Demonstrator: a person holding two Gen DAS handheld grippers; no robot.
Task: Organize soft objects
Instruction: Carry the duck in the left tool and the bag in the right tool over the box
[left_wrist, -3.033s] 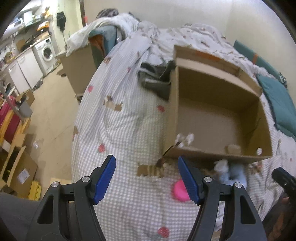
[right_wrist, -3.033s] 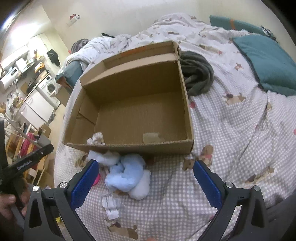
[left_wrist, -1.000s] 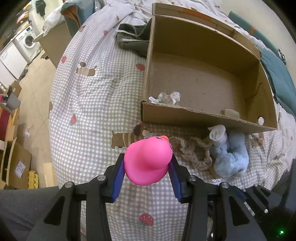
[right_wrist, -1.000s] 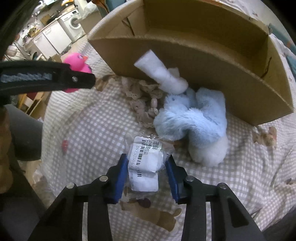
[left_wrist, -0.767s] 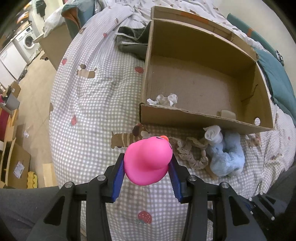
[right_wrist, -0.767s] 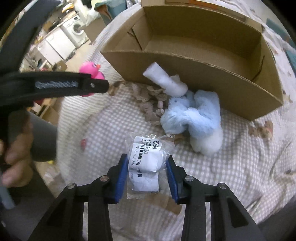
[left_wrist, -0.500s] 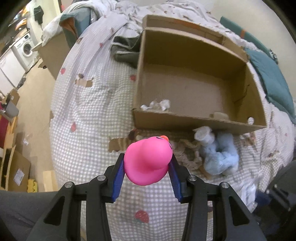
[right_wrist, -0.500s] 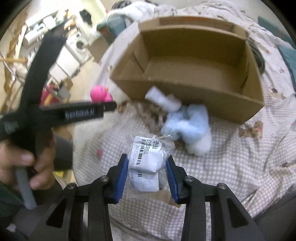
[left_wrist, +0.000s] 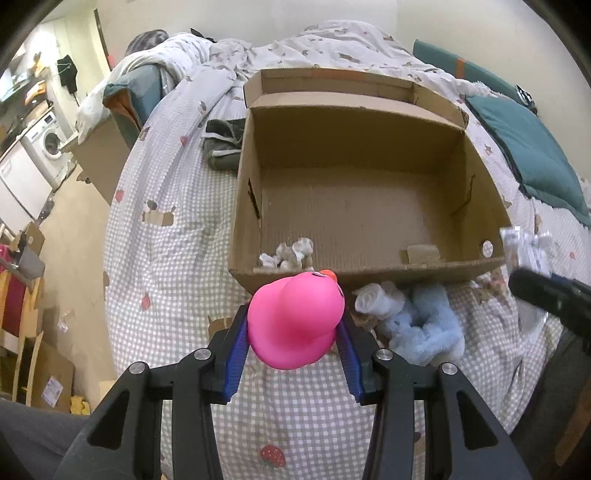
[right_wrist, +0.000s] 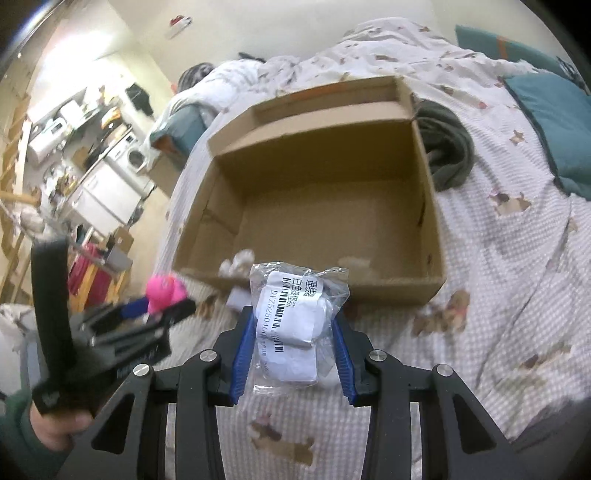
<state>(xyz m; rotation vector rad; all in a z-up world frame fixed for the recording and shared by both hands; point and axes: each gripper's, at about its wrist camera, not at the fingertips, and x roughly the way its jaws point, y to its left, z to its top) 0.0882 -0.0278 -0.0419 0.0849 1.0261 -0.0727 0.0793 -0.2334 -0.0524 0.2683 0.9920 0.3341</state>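
My left gripper (left_wrist: 293, 334) is shut on a pink rubber duck (left_wrist: 295, 321) and holds it above the bed, just short of the open cardboard box (left_wrist: 369, 206). My right gripper (right_wrist: 293, 332) is shut on a clear plastic packet with a white barcode label (right_wrist: 293, 321), also raised before the box (right_wrist: 317, 206). A small white crumpled piece (left_wrist: 290, 253) lies inside the box's near left corner. A light blue fluffy thing (left_wrist: 424, 325) and a white rolled sock (left_wrist: 375, 301) lie on the bedspread against the box's front wall.
The box stands on a checked bedspread (left_wrist: 166, 236). A dark grey garment (right_wrist: 448, 155) lies beside the box. A teal pillow (left_wrist: 528, 155) lies at the right. The bed's left edge drops to a floor with a washing machine (left_wrist: 48, 144) and cardboard boxes.
Both grippers have risen and pulled back from the bed with their loads; the box now shows from higher and further. The left gripper with the duck stays at the right view's left.
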